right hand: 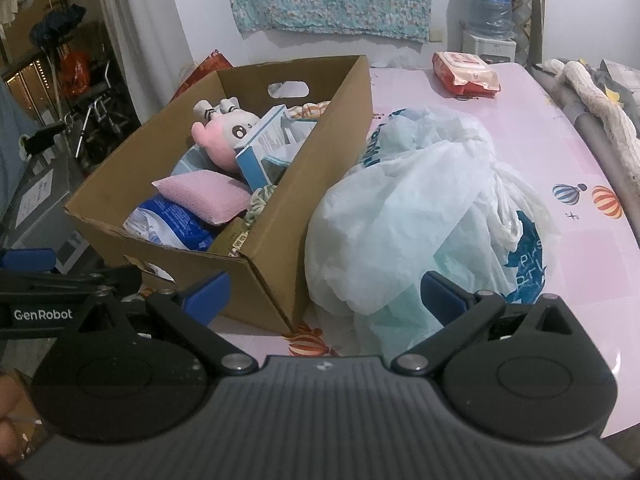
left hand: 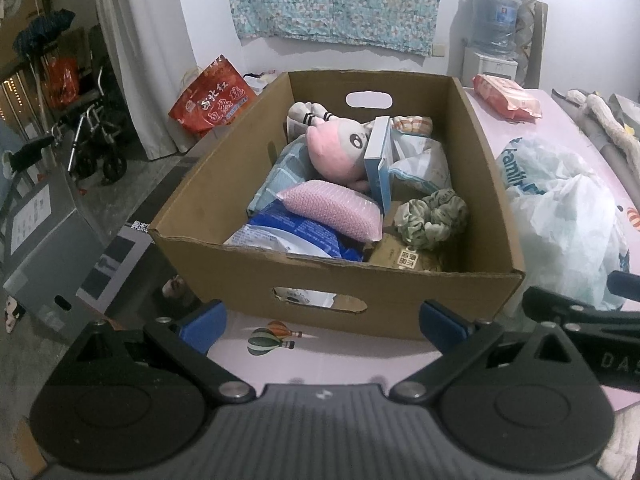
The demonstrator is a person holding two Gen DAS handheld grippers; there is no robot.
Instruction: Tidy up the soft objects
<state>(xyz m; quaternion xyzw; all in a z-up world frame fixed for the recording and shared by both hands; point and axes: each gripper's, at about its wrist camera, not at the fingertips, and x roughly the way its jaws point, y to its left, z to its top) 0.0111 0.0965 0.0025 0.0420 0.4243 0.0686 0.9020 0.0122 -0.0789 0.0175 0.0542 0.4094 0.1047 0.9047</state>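
A brown cardboard box (left hand: 400,284) (right hand: 320,152) stands on the pink table. Inside lie a pink and white plush toy (left hand: 336,144) (right hand: 224,132), a pink bubble-wrap pouch (left hand: 332,208) (right hand: 204,194), a green scrunchie (left hand: 434,218), a blue and white packet (left hand: 292,236) (right hand: 172,224) and a blue-edged carton (left hand: 380,160) (right hand: 260,148). My left gripper (left hand: 324,328) is open just short of the box's near wall, with nothing between its fingers. My right gripper (right hand: 324,300) is open at the box's near right corner, its right finger against the crumpled plastic bags (right hand: 420,220) (left hand: 560,216).
A red wipes pack (left hand: 506,96) (right hand: 466,72) lies at the table's far side. A cream knitted cloth (right hand: 596,108) drapes along the right edge. Left of the table, on the floor, are a red bag (left hand: 212,98), a folded trolley (left hand: 96,136) and grey boxes (left hand: 44,240). A water dispenser (right hand: 490,12) stands behind.
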